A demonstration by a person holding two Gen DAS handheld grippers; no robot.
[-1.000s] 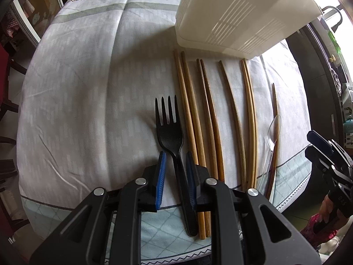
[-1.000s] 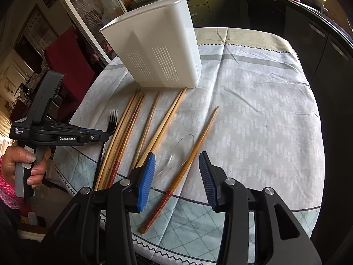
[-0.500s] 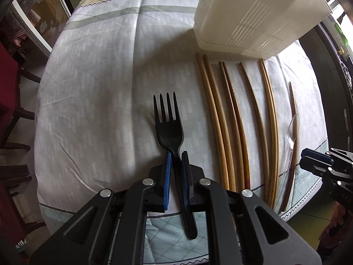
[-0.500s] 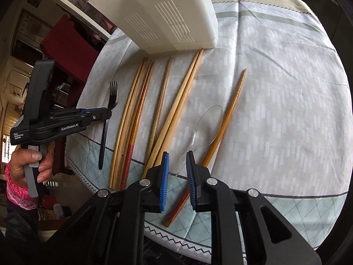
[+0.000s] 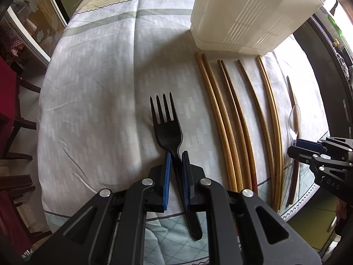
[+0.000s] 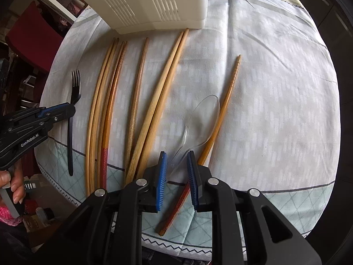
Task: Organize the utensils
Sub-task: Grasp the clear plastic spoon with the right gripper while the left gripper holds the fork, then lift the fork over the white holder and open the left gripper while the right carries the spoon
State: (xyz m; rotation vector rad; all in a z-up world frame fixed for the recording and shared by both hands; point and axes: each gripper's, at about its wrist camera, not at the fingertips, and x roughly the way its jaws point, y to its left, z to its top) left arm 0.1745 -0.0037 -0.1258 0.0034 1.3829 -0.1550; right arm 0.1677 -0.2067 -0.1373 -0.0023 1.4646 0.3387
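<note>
A black plastic fork (image 5: 166, 123) lies on the tablecloth, tines away from me. My left gripper (image 5: 175, 154) is shut on the fork's neck; it also shows in the right wrist view (image 6: 66, 110). A clear plastic spoon (image 6: 199, 119) lies among several wooden chopsticks (image 6: 141, 92). My right gripper (image 6: 176, 156) straddles the spoon's handle with its jaws partly apart, the pads not pressing it. The right gripper shows at the right edge of the left wrist view (image 5: 295, 145). A white slotted utensil holder (image 5: 249, 11) stands behind the chopsticks.
The table carries a pale patterned cloth (image 5: 99, 77) with a green checked border near the front edge (image 6: 286, 198). A lone chopstick (image 6: 222, 110) lies right of the spoon. Red chairs (image 6: 33, 37) stand left of the table.
My left gripper closed on the fork's neck and stays shut. My right gripper moved down over the spoon handle, narrowed, then opened slightly.
</note>
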